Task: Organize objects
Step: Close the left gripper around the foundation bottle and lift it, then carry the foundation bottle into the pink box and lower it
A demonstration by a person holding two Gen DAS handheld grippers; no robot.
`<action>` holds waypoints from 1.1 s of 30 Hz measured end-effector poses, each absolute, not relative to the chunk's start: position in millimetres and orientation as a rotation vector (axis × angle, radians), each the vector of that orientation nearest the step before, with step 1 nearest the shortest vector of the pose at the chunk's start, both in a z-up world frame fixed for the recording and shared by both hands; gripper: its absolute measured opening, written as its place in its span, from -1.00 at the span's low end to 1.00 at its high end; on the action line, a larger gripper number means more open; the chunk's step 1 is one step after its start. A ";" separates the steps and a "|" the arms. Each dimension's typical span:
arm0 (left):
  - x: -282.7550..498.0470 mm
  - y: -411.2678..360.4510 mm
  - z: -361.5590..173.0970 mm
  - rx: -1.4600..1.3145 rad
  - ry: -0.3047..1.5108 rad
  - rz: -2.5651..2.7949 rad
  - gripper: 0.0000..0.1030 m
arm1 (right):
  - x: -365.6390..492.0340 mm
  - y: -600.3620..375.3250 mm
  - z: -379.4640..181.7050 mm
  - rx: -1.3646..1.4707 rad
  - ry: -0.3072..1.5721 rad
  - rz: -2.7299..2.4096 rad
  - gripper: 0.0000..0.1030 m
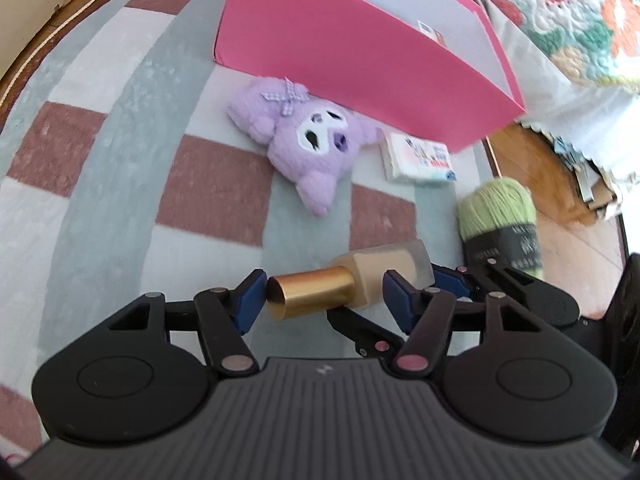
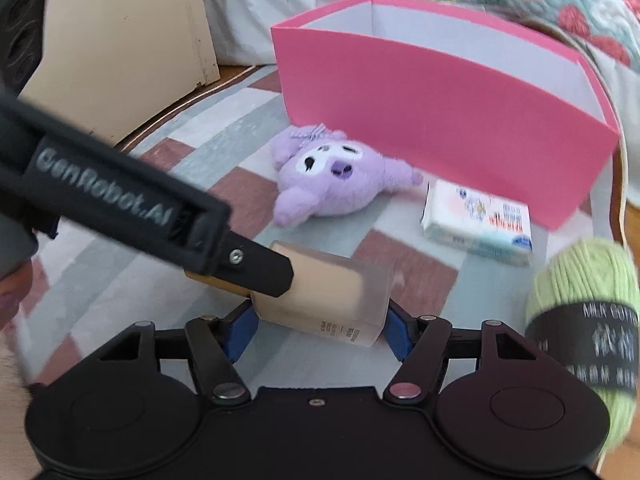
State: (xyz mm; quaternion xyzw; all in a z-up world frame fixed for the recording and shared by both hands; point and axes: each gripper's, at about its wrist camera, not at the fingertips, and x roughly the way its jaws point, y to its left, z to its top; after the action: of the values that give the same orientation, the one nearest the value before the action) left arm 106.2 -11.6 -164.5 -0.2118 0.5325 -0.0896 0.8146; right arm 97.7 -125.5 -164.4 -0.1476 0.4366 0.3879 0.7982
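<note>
A frosted bottle [image 2: 320, 288] of beige liquid with a gold cap [image 1: 312, 292] lies crosswise, held just above the rug. My right gripper [image 2: 318, 330] is shut on its frosted body, a blue pad pressing each side. My left gripper [image 1: 324, 298] comes in from the left with the gold cap between its jaws. Its left pad is close to the cap's end, its right pad stands in front of the body, and no firm press shows. In the right wrist view, one of the left gripper's black fingers [image 2: 264, 270] lies across the cap.
A pink open box [image 2: 440, 92] stands behind on the checked rug [image 1: 120, 160]. In front of it lie a purple plush toy [image 2: 332, 184] and a tissue pack [image 2: 476, 224]. A green yarn ball [image 2: 580, 280] sits at the right, near bare wooden floor [image 1: 532, 168]. A quilted bed [image 1: 580, 20] lies beyond.
</note>
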 end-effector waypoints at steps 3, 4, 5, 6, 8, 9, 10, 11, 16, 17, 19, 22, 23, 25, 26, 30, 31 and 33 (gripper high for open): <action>99.5 -16.0 -150.3 -0.414 1.148 -0.224 0.21 | 87.3 -131.6 -154.1 -0.300 0.976 0.826 0.37; 96.7 -17.3 -145.1 -0.403 1.145 -0.229 0.19 | 85.8 -135.1 -148.7 -0.288 0.987 0.823 0.37; 93.5 -18.6 -140.4 -0.397 1.138 -0.232 0.17 | 82.9 -143.2 -144.2 -0.272 0.997 0.821 0.37; 90.0 -19.2 -135.6 -0.396 1.132 -0.233 0.17 | 77.9 -139.4 -140.7 -0.257 1.006 0.821 0.37; 82.9 -19.9 -125.1 -0.398 1.121 -0.238 0.17 | 73.2 -140.4 -133.1 -0.247 1.007 0.826 0.37; 80.8 -20.1 -120.4 -0.401 1.119 -0.242 0.17 | 70.3 -142.0 -126.9 -0.251 1.001 0.829 0.37; 78.7 -20.1 -115.3 -0.405 1.120 -0.245 0.17 | 68.1 -142.9 -122.2 -0.255 0.996 0.830 0.37; 76.3 -20.2 -108.9 -0.407 1.120 -0.250 0.17 | 65.2 -144.4 -115.3 -0.259 0.992 0.834 0.37; 71.1 -23.5 -78.4 -0.390 1.125 -0.266 0.19 | 58.4 -149.0 -83.1 -0.252 1.000 0.840 0.37; 71.2 -24.0 -72.5 -0.386 1.132 -0.267 0.19 | 57.1 -148.7 -75.6 -0.259 1.001 0.842 0.37; 70.9 -23.8 -60.1 -0.379 1.136 -0.268 0.19 | 55.6 -147.6 -65.3 -0.270 0.999 0.846 0.37; 70.7 -23.1 -40.8 -0.363 1.118 -0.274 0.19 | 54.9 -147.6 -47.6 -0.264 0.984 0.850 0.37; 70.6 -22.9 -34.0 -0.357 1.109 -0.278 0.19 | 54.5 -147.4 -42.2 -0.266 0.975 0.851 0.37; 70.1 -22.5 -22.8 -0.351 1.095 -0.283 0.19 | 52.9 -146.7 -30.5 -0.278 0.947 0.853 0.37; 69.9 -22.2 -16.9 -0.347 1.087 -0.285 0.19 | 52.4 -146.2 -25.5 -0.282 0.936 0.854 0.37; 68.9 -23.2 -1.5 -0.338 1.065 -0.282 0.22 | 52.5 -142.4 -9.2 -0.296 0.916 0.856 0.37; 68.6 -23.3 1.7 -0.338 1.060 -0.281 0.22 | 52.0 -140.9 -5.9 -0.304 0.911 0.854 0.37; 68.4 -23.4 8.5 -0.329 1.042 -0.277 0.22 | 53.5 -139.2 0.2 -0.298 0.912 0.852 0.37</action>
State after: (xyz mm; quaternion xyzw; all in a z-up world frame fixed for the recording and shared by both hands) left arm 68.4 -23.4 8.5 -0.1560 0.4938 -0.1314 0.8453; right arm 53.5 -139.2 0.2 -0.1392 0.4253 0.3975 0.8011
